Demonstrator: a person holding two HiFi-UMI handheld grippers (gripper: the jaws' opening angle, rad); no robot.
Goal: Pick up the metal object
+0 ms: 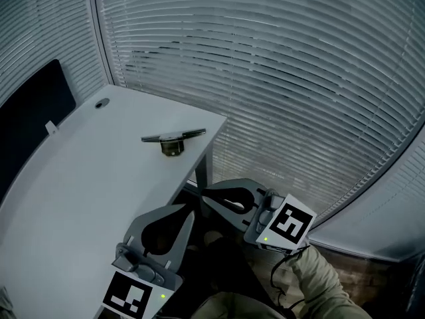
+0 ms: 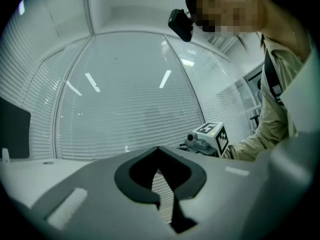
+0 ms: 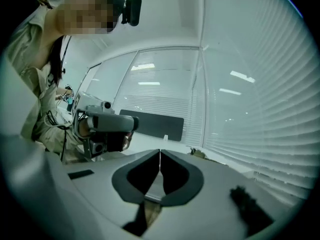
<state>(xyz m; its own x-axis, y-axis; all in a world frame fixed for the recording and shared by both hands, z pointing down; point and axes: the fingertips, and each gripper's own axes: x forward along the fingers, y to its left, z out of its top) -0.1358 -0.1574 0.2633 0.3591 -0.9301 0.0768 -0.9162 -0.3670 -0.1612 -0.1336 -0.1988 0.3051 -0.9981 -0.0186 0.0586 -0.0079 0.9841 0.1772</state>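
The metal object [image 1: 172,140], a flat bar on a short round brassy base, stands on the white table [image 1: 86,178] close to its far right edge. It also shows small in the right gripper view as a metal object [image 3: 198,153] beyond the jaw tips. My left gripper [image 1: 190,211] hovers over the table's near right edge, shut with nothing in it, tips pointing toward the object. My right gripper [image 1: 203,193] is just off the table edge beside it, also shut and empty. In their own views the left gripper [image 2: 158,148] and right gripper [image 3: 160,151] show jaws touching.
Window blinds [image 1: 299,78] run behind and to the right of the table. A dark panel [image 1: 33,115] stands at the table's left, with a small white clip [image 1: 50,127] and a round cable hole [image 1: 101,103] near it. A table leg [image 1: 203,171] drops below the object.
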